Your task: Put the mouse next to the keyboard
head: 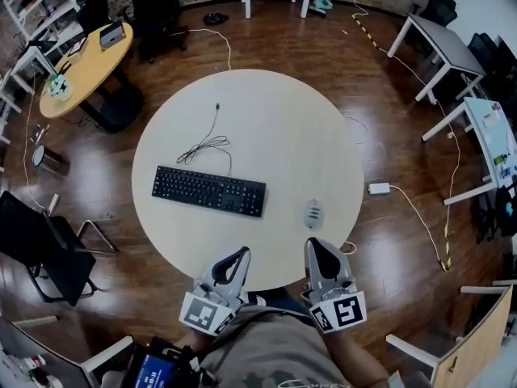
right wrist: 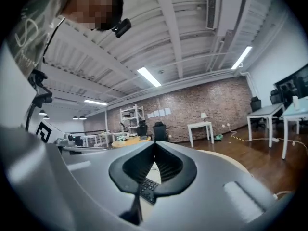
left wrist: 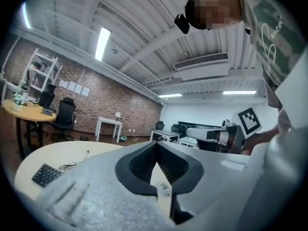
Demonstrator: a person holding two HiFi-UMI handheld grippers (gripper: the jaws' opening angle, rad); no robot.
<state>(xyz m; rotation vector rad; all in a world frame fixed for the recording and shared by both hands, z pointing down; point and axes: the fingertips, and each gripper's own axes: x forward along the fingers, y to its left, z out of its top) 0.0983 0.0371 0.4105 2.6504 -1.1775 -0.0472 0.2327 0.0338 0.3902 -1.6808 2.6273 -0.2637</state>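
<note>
A grey mouse lies on the round beige table, to the right of the black keyboard with a gap between them. The keyboard's cable curls behind it. Both grippers hover at the table's near edge, pointing level. My left gripper is shut and empty, below the keyboard's right end. My right gripper is shut and empty, just short of the mouse. In the left gripper view the mouse shows through the jaws' gap. In the right gripper view the keyboard shows the same way.
A black chair stands left of the table and a yellow round table at the far left. White desks line the right side. A white power adapter with its cord lies on the wooden floor to the right.
</note>
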